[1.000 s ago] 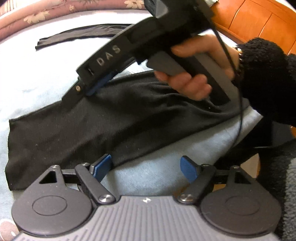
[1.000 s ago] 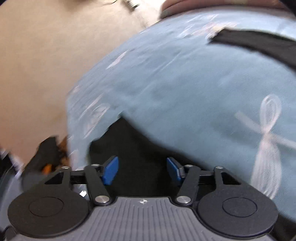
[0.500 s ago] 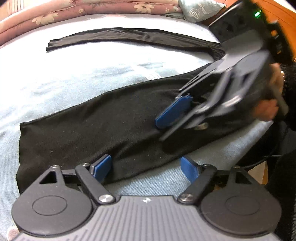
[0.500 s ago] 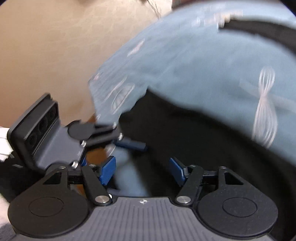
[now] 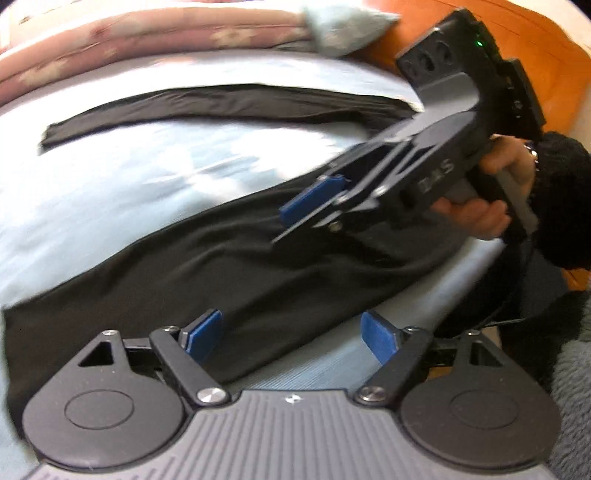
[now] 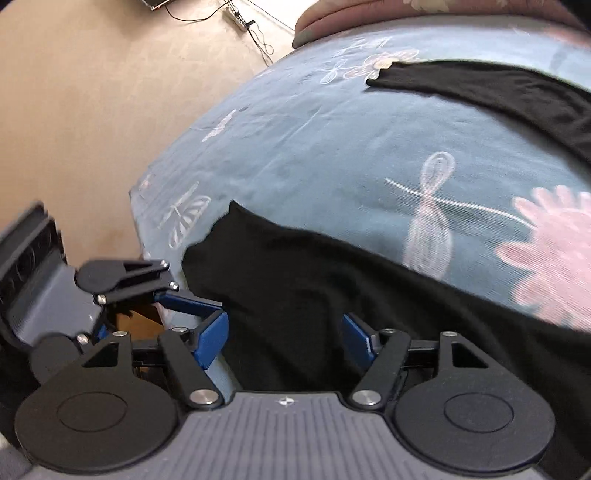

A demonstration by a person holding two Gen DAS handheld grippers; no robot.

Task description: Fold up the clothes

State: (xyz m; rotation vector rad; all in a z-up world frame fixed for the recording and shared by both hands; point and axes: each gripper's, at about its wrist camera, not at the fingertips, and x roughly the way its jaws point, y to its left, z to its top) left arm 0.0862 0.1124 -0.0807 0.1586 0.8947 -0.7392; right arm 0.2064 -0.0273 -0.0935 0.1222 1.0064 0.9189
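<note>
A black long-sleeved garment [image 5: 229, 266] lies spread across the light blue bedsheet [image 5: 129, 177], one sleeve [image 5: 221, 99] stretched out along the far side. My left gripper [image 5: 290, 334] is open just above the garment's near hem, nothing between its blue pads. A hand holds my right gripper [image 5: 295, 218] at the right, tilted down over the garment's body. In the right wrist view its jaws [image 6: 284, 336] are opening, with black cloth [image 6: 314, 277] lying loose beneath them. The left gripper [image 6: 192, 302] shows at that view's left edge.
A pink floral quilt [image 5: 147, 37] and a blue pillow [image 5: 340, 29] line the bed's far edge, against an orange wooden headboard [image 5: 535, 55]. In the right wrist view, the bed corner drops to a tan floor [image 6: 92, 110] with a power strip [image 6: 236, 16].
The right gripper has drawn back to the right from far out over the garment, and its jaws have widened. The left gripper has shifted a little; more of the sleeve shows.
</note>
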